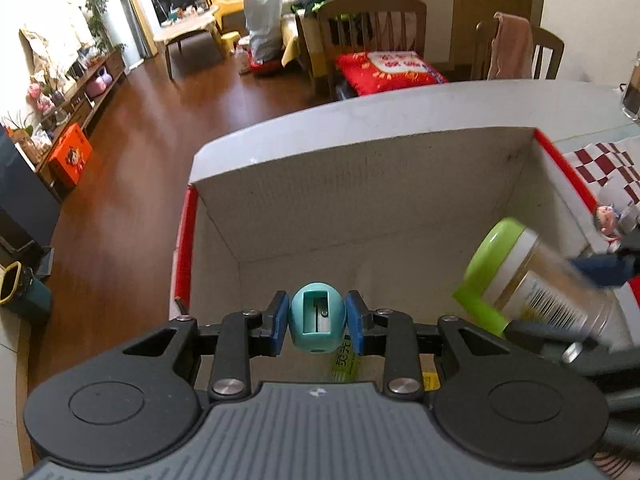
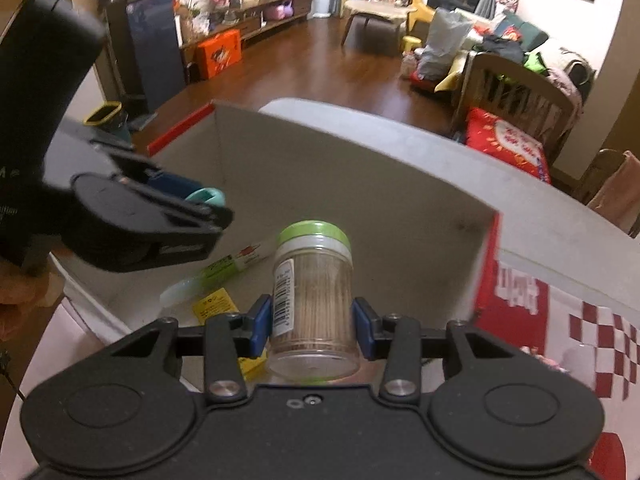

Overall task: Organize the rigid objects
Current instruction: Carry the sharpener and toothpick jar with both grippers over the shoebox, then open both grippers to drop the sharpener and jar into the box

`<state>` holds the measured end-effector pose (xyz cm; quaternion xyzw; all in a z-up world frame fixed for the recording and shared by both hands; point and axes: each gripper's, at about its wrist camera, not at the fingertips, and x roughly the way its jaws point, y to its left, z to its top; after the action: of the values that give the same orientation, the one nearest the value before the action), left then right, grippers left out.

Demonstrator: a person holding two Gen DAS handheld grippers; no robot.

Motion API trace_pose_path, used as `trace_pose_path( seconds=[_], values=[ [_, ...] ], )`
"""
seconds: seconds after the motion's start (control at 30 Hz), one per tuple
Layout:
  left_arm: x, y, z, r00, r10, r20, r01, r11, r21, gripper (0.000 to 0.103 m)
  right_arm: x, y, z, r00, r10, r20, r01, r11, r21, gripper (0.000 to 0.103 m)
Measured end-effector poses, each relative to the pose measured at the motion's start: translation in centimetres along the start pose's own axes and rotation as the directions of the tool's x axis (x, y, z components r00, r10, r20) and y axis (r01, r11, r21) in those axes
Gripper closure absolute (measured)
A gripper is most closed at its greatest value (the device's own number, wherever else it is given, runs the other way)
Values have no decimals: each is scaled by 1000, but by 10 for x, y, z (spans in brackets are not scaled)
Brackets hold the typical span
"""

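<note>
Left tool: Since both hands carry a load over the same open box, the left tool (image 1: 318, 326) is clamped on a teal pencil sharpener (image 1: 318, 322), its blue pads (image 1: 280, 322) pressing the two rounded flanks, low centre of the left wrist view.
Right tool: the right tool (image 2: 312, 326) is clamped on a toothpick jar (image 2: 312, 300) near its base, low centre of the right wrist view.
Why held so: gripping the jar low on its wall probably leaves the lid end free to lead into the box; the sharpener is pinched across its narrow width, which suits so small a body.
Sharpener axis: its blade window faces back toward the camera, long axis running up and down the frame, between the pads.
Jar axis: long axis points away from the camera and down into the box, green lid (image 2: 314, 234) leading, clear base nearest the lens.
Box: the cardboard box (image 1: 360, 200) with red outer sides fills the middle of both views, resting on a pale surface (image 1: 400, 108).
Already inside: a green tube (image 2: 224, 268) and a yellow packet (image 2: 214, 304) lie on the box floor, lower left of the jar.
Step, as I judge it: both items are over the box, not yet set down.
</note>
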<state>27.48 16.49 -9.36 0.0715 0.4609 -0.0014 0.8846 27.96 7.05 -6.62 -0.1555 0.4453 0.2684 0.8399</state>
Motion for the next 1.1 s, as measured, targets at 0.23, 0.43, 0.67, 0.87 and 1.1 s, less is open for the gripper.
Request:
trace_pose_path(
  seconds=[0.23,0.43,0.67,0.87,1.1],
  values=[
    [15,-7,5,998,-13,-57,16,999,41,73,24,5,2,995,29,-94,-30,1000,-8,61],
    [27,-7,7,993,-22,-113,27,999,44,73,27,8,-1,993,13,-115,-15,1000,-13,61],
    [31,-3,7,984,-54,-168,61,997,42,73,22,14,-1,993,10,-117,-13,999,-30,61],
    [26,0,3,983,-49,-179,55,998,32,73,13,11,0,994,36,-99,-37,999,-8,58],
    [12,1,0,987,-37,-154,42,999,26,70,-9,7,-2,995,73,-68,-71,997,25,53]
  ],
)
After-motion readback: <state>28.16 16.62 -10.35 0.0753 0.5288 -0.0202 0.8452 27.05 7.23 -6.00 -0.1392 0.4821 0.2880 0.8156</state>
